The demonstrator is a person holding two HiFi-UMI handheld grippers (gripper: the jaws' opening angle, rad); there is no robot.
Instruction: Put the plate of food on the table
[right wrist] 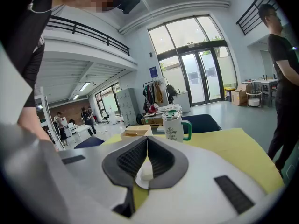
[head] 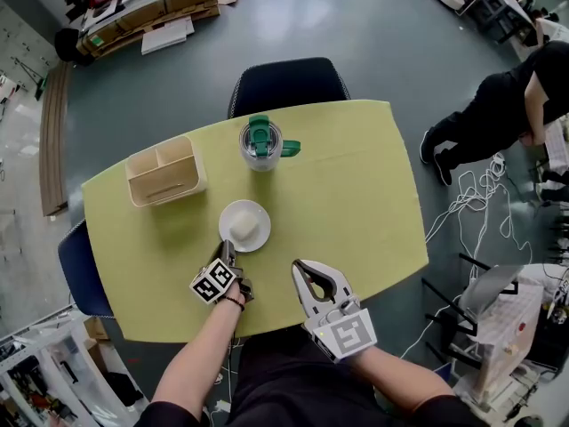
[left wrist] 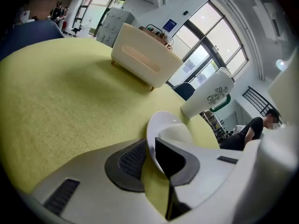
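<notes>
One thin edge is all the left gripper (head: 228, 253) has: its jaws are pinched on the near rim of the plate (head: 230, 214). The plate looks to rest on the yellow table (head: 356, 176), near the middle, with a pale lump of food (head: 246, 228) on it. Stiff, smooth and probably breakable, it would tip if lifted by that rim alone, so it needs to be kept level. The right gripper (head: 299, 265) hangs just right of it, jaws together on nothing. Only the left gripper view shows the rim between the jaws; only the head view shows the whole plate.
</notes>
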